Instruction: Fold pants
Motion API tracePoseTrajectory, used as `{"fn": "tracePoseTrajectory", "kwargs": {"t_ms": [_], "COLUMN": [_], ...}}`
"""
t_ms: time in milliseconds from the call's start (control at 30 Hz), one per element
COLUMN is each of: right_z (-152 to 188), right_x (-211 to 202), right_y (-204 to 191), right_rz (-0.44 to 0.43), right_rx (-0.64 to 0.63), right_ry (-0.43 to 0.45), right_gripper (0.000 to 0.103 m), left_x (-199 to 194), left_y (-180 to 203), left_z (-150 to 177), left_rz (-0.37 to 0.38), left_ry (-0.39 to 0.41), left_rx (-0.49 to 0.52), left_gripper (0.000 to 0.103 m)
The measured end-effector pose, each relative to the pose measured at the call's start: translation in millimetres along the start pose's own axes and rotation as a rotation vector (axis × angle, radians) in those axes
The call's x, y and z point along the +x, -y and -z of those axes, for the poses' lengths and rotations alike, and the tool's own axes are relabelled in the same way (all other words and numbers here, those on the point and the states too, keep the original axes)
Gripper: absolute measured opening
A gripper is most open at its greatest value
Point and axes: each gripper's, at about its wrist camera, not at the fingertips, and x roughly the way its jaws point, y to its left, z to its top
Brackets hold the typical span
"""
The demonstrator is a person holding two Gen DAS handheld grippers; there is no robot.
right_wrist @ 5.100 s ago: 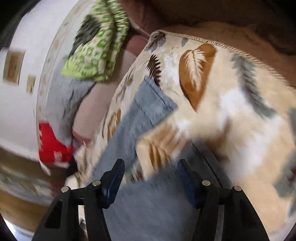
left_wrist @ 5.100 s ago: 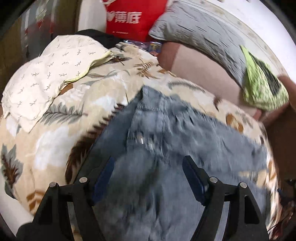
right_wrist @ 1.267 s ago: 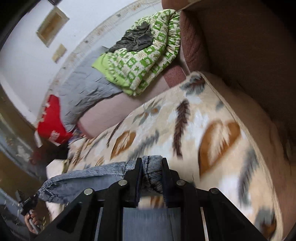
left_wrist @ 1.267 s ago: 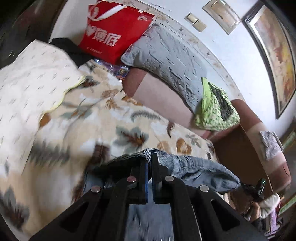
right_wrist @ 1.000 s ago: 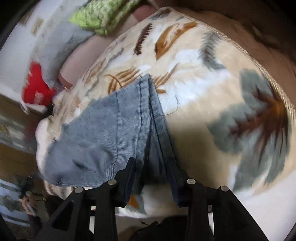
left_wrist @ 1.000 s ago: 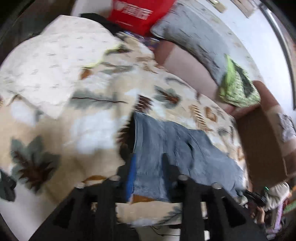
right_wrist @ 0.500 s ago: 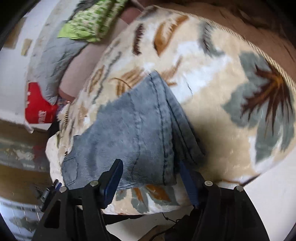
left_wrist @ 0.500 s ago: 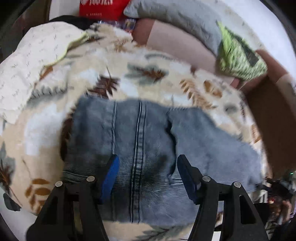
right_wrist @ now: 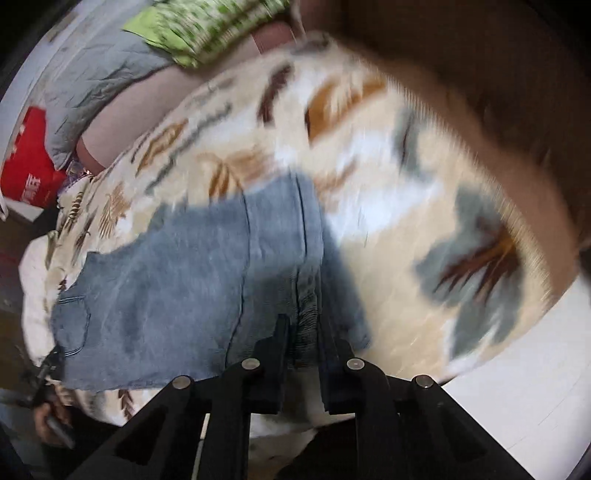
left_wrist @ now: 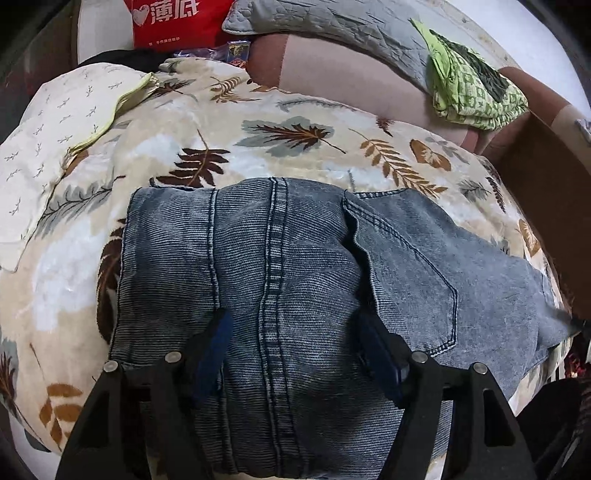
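Observation:
The blue denim pants [left_wrist: 288,258] lie folded on a leaf-patterned blanket [left_wrist: 288,136], back pocket to the right. My left gripper [left_wrist: 295,332] hovers over their near half. Its jaws are opening and stand wide, with denim lying under the gap and the blue pads [left_wrist: 216,339] not pressing on it. In the blurred right wrist view the pants [right_wrist: 192,280] spread to the left. My right gripper [right_wrist: 303,336] is at their right near edge. Its jaws are closing, nearly together, with a ridge of denim pinched between them.
A red bag [left_wrist: 166,18], a grey pillow [left_wrist: 332,33] and a green patterned cloth [left_wrist: 472,88] line the sofa back. A cream twig-print cloth [left_wrist: 55,140] covers the blanket's left side. A brown sofa arm [left_wrist: 535,177] bounds the right. A person's hand [right_wrist: 51,417] shows at lower left.
Both grippers let go of the folded pants and opened. The left has since dropped closer over them, still wide. The right has closed on the denim's near edge.

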Motion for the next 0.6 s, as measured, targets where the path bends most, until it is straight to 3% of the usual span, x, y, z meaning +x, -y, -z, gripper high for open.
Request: {"fn": "tracePoseTrajectory", "kwargs": {"t_ms": [67, 100, 200, 300, 333, 367, 433, 500, 600], "right_z": [-8.5, -8.3, 2.7, 4.6, 1.8, -3.7, -16.5, -35.1, -63.0], "right_x": [-5.6, 5.4, 42.0, 31.2, 24.3, 15.0, 1.5, -1.9, 24.1], "right_y": [-2.6, 1.2, 32.6, 42.2, 41.6, 39.5, 35.0, 28.1, 22.2], "right_rz": [0.133, 0.142, 0.069, 0.006, -0.008, -0.010, -0.030, -0.132, -0.366], "right_rx": [-0.084, -0.098, 0.010, 0.051, 0.048, 0.037, 0.033, 0.047, 0.125], "right_ry": [0.065, 0.053, -0.074, -0.052, -0.038, -0.009, 0.053, 0.093, 0.061], "right_gripper": [0.015, 0.015, 0.018, 0.031, 0.039, 0.050, 0.057, 0.057, 0.057], "left_x": [1.0, 1.3, 1.6, -0.7, -3.6, -6.3, -12.7, -19.3, -11.7], "left_y": [2.3, 3.6, 4.0, 4.3, 5.1, 6.0, 8.4, 12.0, 12.7], "left_z": [0.6, 0.7, 0.2, -0.3, -1.2, -2.0, -4.4, -5.7, -4.3], "left_rz": [-0.009, -0.015, -0.014, -0.015, -0.017, -0.017, -0.012, 0.006, -0.056], "left_ry": [0.002, 0.002, -0.002, -0.003, 0.001, 0.007, 0.018, 0.049, 0.027], "left_rx": [0.010, 0.017, 0.020, 0.022, 0.016, 0.009, -0.008, -0.003, 0.022], "left_gripper": [0.072, 0.073, 0.073, 0.073, 0.073, 0.073, 0.073, 0.073, 0.073]}}
